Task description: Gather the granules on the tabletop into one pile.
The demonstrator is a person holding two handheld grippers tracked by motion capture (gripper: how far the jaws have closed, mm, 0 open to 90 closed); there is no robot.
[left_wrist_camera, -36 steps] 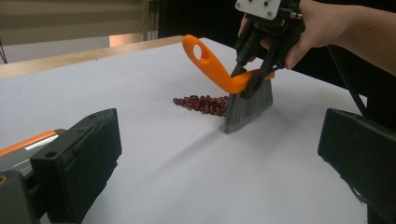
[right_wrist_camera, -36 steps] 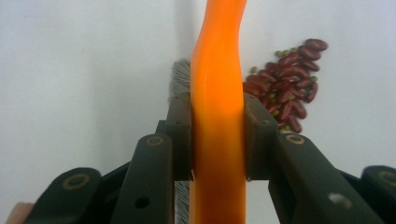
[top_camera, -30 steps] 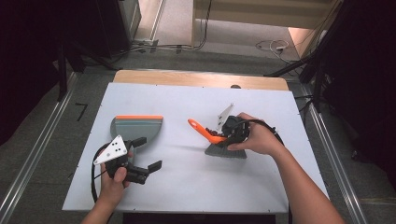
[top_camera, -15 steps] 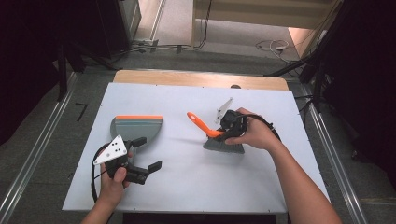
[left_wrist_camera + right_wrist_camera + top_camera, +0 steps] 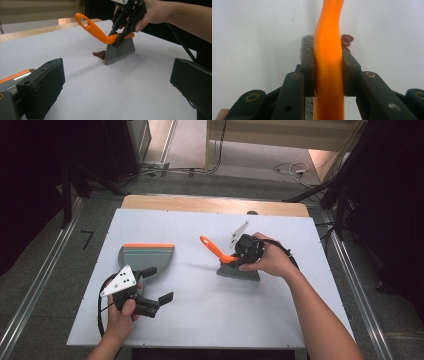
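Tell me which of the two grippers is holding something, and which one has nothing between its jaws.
The right gripper holds the orange brush, its jaws clamped on the handle. The left gripper, near the dustpan, is open with nothing between its jaws.

Tabletop (image 5: 210,320): white sheet; bare wooden strip (image 5: 215,203) along far edge.
Floor (image 5: 50,255): grey, with metal rails (image 5: 30,300) flanking both sides.
Cables (image 5: 290,169): beyond far edge.
Surroundings: dark, with lit floor patch (image 5: 320,162) far right.
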